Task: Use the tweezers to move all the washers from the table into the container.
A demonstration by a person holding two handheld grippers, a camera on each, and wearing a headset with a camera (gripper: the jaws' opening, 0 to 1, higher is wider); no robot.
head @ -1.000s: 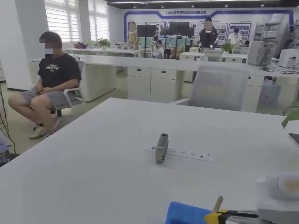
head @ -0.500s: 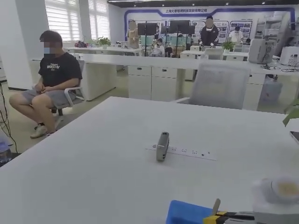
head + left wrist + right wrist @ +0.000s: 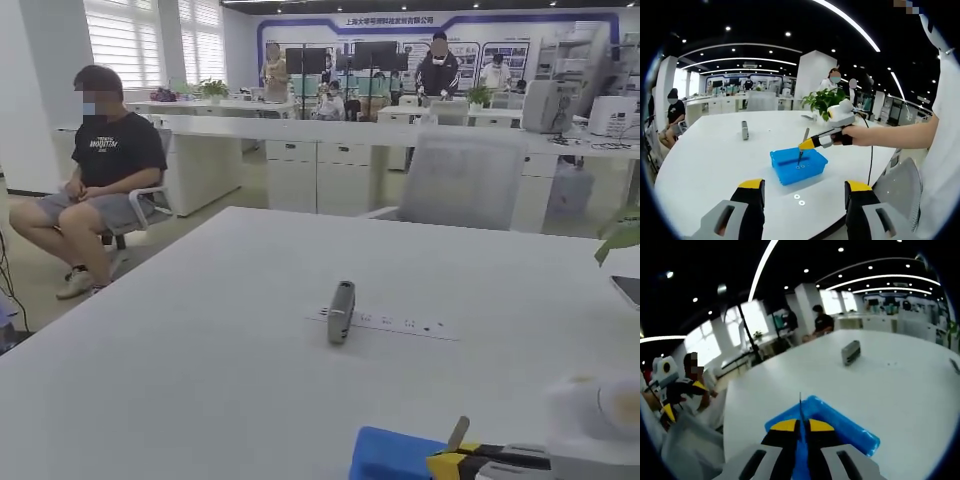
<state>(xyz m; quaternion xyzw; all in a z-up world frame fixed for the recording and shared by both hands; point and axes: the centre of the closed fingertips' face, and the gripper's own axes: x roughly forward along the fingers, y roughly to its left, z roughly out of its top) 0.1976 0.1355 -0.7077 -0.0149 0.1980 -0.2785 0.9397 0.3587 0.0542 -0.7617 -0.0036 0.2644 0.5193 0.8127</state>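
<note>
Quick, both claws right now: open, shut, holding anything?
Left claw: open, empty.
Right claw: shut on the tweezers.

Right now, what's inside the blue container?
A few washers lie on the container floor, with the tweezers tip pointing down into it. Its near wall hides the floor's front strip.

1. Room's bright: daylight thru blinds (image 3: 128, 40) on far left, plus ceiling strip lights (image 3: 852, 27) & spots.
2. White table (image 3: 200, 380) evenly lit, mild sheen, shadows v. faint.
3. Head view: bottom-right corner smeared w/ blur, distance sharper.
4. Gripper views: fisheye bends edges, ceilings dark; right gripper view softer, windows (image 3: 752, 317) blown out, tweezers (image 3: 800, 409) out of focus.
</note>
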